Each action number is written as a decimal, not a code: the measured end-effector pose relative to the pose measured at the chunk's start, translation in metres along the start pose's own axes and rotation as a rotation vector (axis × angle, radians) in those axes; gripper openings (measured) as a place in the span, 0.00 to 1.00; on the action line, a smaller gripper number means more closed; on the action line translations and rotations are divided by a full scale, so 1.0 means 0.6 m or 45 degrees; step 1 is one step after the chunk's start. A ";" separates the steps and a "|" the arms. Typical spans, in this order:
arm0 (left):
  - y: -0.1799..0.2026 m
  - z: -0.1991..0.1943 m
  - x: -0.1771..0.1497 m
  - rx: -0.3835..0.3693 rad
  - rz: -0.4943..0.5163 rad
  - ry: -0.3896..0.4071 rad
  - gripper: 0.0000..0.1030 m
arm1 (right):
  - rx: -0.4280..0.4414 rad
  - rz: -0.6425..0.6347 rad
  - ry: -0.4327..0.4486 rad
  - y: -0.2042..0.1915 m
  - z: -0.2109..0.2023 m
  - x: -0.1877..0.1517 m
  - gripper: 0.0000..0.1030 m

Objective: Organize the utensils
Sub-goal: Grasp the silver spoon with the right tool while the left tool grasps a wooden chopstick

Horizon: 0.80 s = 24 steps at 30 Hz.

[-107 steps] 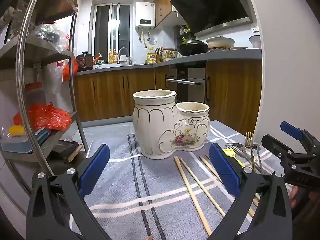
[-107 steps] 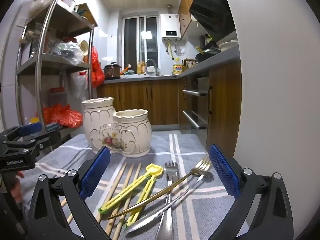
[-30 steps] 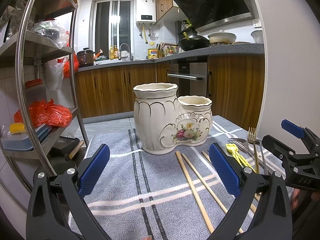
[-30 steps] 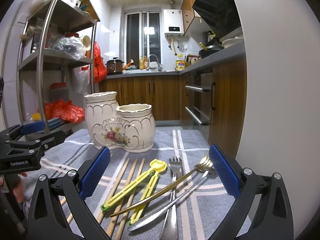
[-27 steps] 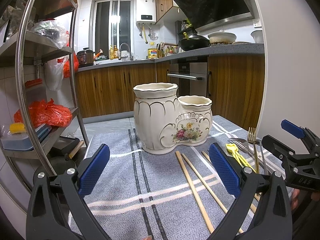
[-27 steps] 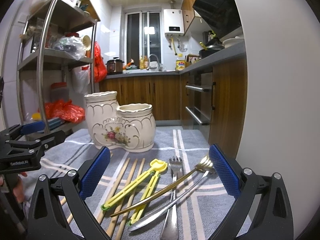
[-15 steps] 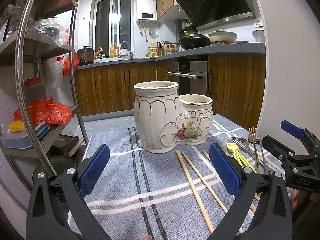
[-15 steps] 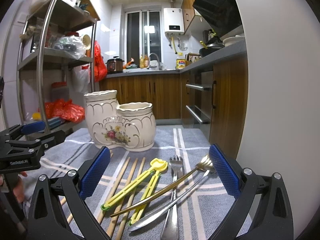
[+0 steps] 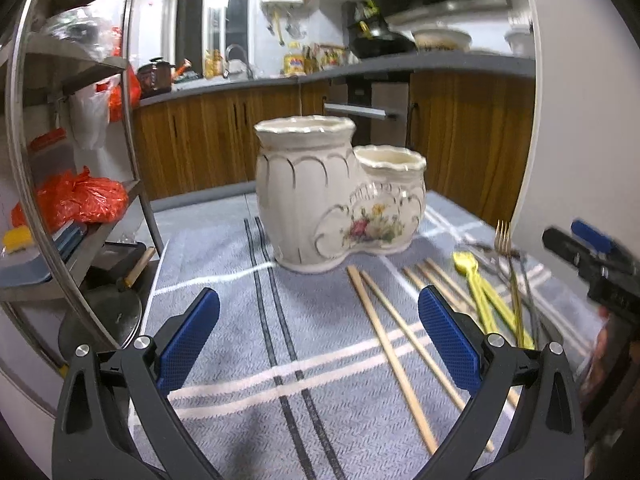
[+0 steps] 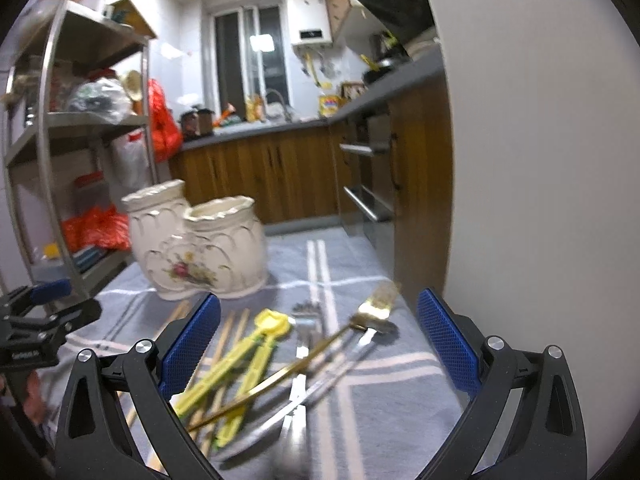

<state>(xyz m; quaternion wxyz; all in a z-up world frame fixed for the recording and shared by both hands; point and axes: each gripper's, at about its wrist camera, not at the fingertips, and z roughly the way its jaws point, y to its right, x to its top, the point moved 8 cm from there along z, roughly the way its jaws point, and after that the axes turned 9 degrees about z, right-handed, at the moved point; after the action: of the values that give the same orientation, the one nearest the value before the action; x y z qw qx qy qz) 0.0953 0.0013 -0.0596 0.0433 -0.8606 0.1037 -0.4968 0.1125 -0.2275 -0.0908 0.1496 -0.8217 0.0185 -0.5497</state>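
Observation:
A cream ceramic double-pot utensil holder [image 9: 340,196] stands on the grey striped cloth [image 9: 224,320]; it also shows in the right wrist view [image 10: 200,244]. Wooden chopsticks [image 9: 392,360], yellow plastic chopsticks [image 10: 236,364], a gold fork [image 10: 320,352] and silver cutlery [image 10: 300,384] lie loose to its right. My left gripper [image 9: 318,340] is open and empty, in front of the holder. My right gripper [image 10: 316,344] is open and empty, just above the cutlery pile.
A metal shelf rack [image 9: 72,160] with red bags stands at the left. A white wall [image 10: 540,160] runs close along the right. Wooden kitchen cabinets [image 9: 208,140] and an oven [image 9: 360,112] are behind the table.
My right gripper has tipped down and moved forward over the cutlery, with motion blur. The left gripper has shifted slightly. Nothing on the cloth has moved.

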 end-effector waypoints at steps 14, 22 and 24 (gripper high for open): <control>0.030 0.033 -0.031 -0.077 0.091 -0.224 0.86 | -0.123 0.005 -0.240 0.077 0.038 -0.001 0.81; 0.042 0.043 -0.037 -0.121 0.101 -0.286 0.73 | -0.004 0.159 -0.456 0.078 0.056 -0.035 0.45; 0.047 0.043 -0.038 -0.123 0.112 -0.293 0.71 | 0.007 0.164 -0.484 0.072 0.061 -0.039 0.40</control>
<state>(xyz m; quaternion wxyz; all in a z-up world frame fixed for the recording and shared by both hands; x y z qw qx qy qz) 0.1030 -0.0217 -0.0969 0.0350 -0.9075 0.1596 -0.3870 0.1422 -0.2562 -0.1363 0.1873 -0.9073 0.0409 -0.3742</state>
